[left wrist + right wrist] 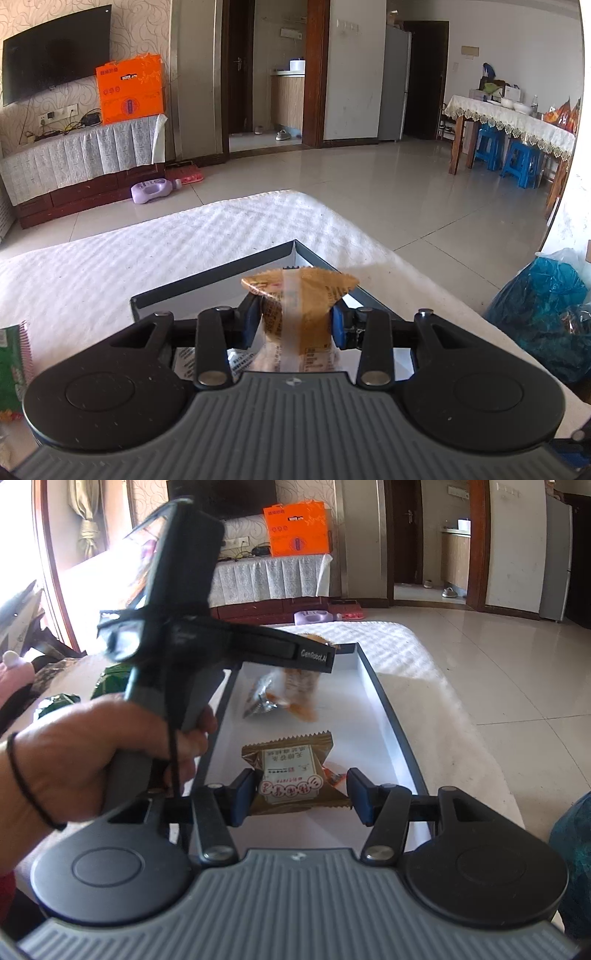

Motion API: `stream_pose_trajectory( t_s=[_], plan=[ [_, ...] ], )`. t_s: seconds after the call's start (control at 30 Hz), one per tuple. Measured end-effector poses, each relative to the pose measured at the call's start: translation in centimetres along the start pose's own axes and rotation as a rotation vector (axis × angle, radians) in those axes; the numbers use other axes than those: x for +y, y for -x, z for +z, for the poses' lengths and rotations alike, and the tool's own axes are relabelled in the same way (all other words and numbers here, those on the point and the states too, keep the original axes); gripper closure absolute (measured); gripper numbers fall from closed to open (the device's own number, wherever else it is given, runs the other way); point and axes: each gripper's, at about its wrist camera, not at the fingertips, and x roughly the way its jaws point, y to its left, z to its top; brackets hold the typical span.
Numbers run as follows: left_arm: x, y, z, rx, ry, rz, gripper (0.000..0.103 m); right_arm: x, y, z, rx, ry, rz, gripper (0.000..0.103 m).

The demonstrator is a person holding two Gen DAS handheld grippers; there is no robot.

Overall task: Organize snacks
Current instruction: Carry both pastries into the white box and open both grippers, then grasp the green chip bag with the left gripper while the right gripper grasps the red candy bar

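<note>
My left gripper (pixel 293 321) is shut on a golden-brown snack packet (pixel 299 295), its blue pads pressing both sides, above the far corner of a white tray with a grey rim (pixel 221 277). In the right wrist view a hand (pixel 92 760) holds that left gripper (pixel 317 664) over the tray (pixel 384 709), and its packet (pixel 288 690) hangs blurred below it. My right gripper (pixel 301 797) is lower, at the tray's near end. A second golden packet with a white label (pixel 291 775) spans the gap between its blue pads and touches both. An orange wrapper edge (pixel 332 775) peeks out behind that packet.
The tray lies on a white quilted cover (pixel 147 251). Green snack packets (pixel 110 679) lie left of the tray, one at the left edge (pixel 13 362). A blue plastic bag (pixel 546 306) sits beyond the table's right side. Tiled floor lies past the far edge.
</note>
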Motion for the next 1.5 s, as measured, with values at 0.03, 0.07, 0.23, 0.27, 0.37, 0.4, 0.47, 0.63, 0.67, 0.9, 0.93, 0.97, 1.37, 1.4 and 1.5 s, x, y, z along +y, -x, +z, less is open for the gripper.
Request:
stream_pose_trajectory(
  t_s=[0.03,0.07,0.23,0.27,0.37,0.4,0.47,0.63,0.67,0.9,0.93,0.97,1.37,1.4,1.5],
  plan=[
    [-0.1,-0.4,0.1,0.008,-0.005,-0.002,0.059,-0.1,0.0,0.0,0.000,-0.002,-0.003,0.046],
    [-0.1,-0.7,0.3,0.017,-0.008,-0.007,0.056,-0.2,0.0,0.0,0.000,-0.003,-0.005,0.046],
    [0.1,0.0,0.5,-0.041,0.005,0.016,0.021,-0.1,-0.4,0.2,-0.006,0.001,-0.020,0.046],
    [0.2,0.2,0.6,-0.049,0.005,0.014,0.020,-0.1,-0.4,0.1,-0.008,0.003,-0.022,0.046],
    [0.5,1.6,0.7,-0.078,0.005,0.004,0.020,0.2,-1.0,0.3,-0.012,0.013,-0.035,0.046],
    [0.8,2.3,0.7,-0.084,0.011,0.005,0.019,0.2,-1.2,0.4,-0.016,0.014,-0.043,0.046],
    [1.5,3.5,0.6,-0.090,0.030,0.007,0.019,0.3,-1.7,0.6,-0.022,0.009,-0.051,0.046],
    [3.7,7.6,-0.1,-0.112,0.028,0.063,0.019,0.9,-2.7,1.4,-0.037,-0.005,-0.047,0.046],
    [4.2,8.3,-0.3,-0.115,0.027,0.079,0.019,1.1,-2.9,1.5,-0.039,0.001,-0.048,0.046],
    [7.6,12.9,-2.4,-0.103,0.022,0.174,0.017,2.2,-5.5,2.5,-0.018,-0.014,-0.072,0.044],
    [8.3,13.7,-2.8,-0.100,0.028,0.189,0.017,2.4,-5.7,2.5,-0.010,-0.017,-0.072,0.043],
    [8.9,14.3,-3.2,-0.096,0.037,0.199,0.017,2.6,-5.8,2.4,-0.004,-0.018,-0.073,0.041],
    [15.9,22.7,-7.6,-0.084,0.126,0.370,0.014,7.9,-1.1,2.1,-0.191,0.111,0.158,0.032],
    [16.8,23.3,-7.9,-0.079,0.144,0.391,0.014,9.1,-1.1,1.9,-0.169,0.151,0.226,0.032],
    [19.5,25.1,-9.2,-0.075,0.208,0.447,0.013,13.5,-2.7,0.5,-0.033,0.325,0.342,0.032]
  ],
)
